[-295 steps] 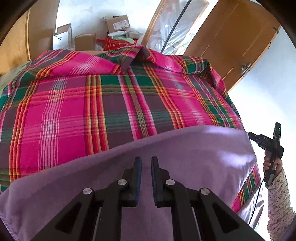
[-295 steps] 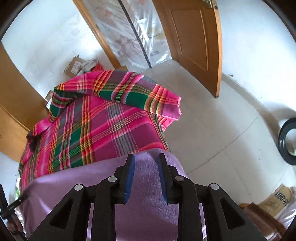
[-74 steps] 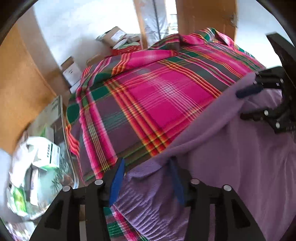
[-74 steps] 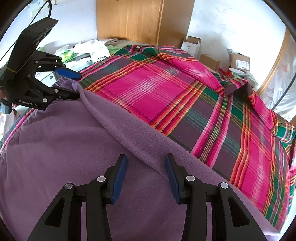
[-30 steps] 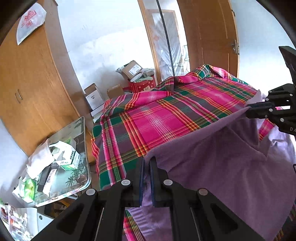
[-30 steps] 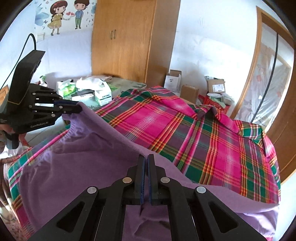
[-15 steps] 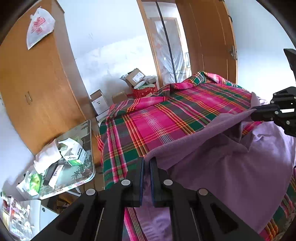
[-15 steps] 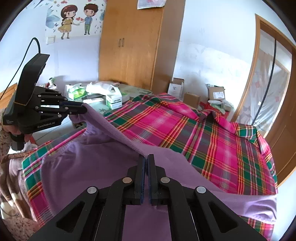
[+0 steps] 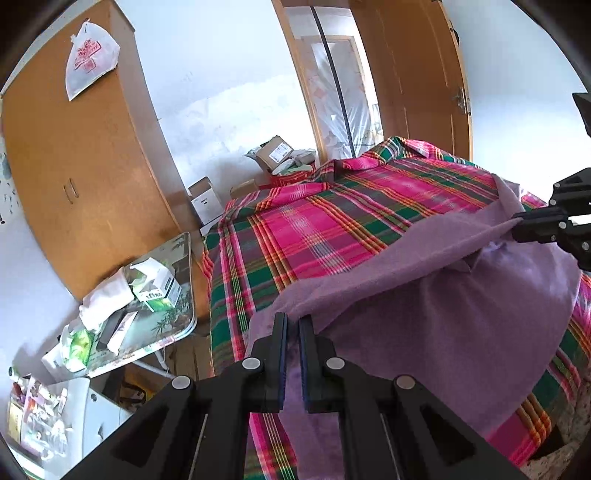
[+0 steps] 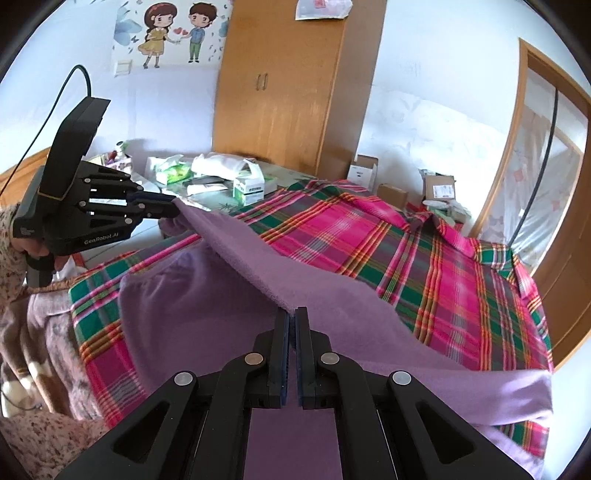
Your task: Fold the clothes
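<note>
Two close wrist views facing each other across one plaid bed [image 9: 314, 229].

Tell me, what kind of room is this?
Most likely a home bedroom: a bed under a plaid sheet, a tall wooden wardrobe, and a cartoon couple sticker on the wall.

Purple, seemingly fleece garment [image 10: 207, 314], top edge lifted taut, remainder draped below.
</note>
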Tool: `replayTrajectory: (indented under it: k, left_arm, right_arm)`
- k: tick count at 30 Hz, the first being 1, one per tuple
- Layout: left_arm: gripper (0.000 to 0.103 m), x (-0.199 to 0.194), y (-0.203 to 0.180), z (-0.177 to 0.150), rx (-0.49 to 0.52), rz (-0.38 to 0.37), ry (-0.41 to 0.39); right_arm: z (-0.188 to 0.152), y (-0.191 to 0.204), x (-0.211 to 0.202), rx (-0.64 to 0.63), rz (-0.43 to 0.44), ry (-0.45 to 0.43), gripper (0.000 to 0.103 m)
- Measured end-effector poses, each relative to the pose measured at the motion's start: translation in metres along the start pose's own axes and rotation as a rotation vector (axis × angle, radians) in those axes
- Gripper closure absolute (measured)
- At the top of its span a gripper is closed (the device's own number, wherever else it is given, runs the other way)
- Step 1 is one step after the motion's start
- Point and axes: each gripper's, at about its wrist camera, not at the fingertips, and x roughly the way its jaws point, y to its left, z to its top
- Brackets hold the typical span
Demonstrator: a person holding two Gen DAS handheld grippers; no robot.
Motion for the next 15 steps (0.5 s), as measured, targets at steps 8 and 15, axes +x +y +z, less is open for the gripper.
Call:
replayTrajectory:
  k: [8, 15]
  left_arm:
    - [0.101, -0.007, -0.006, -0.026, -0.032, 0.021, 0.039]
    - [0.101, -0.007, -0.004, -0.049, -0.112, -0.017, 0.078]
  right_arm:
    - [-0.026, 0.009, -0.005, 0.024, 0.017, 0.044, 0.100]
    - [-0.051, 0.016, 0.002, 0.045, 0.038, 0.107, 0.100]
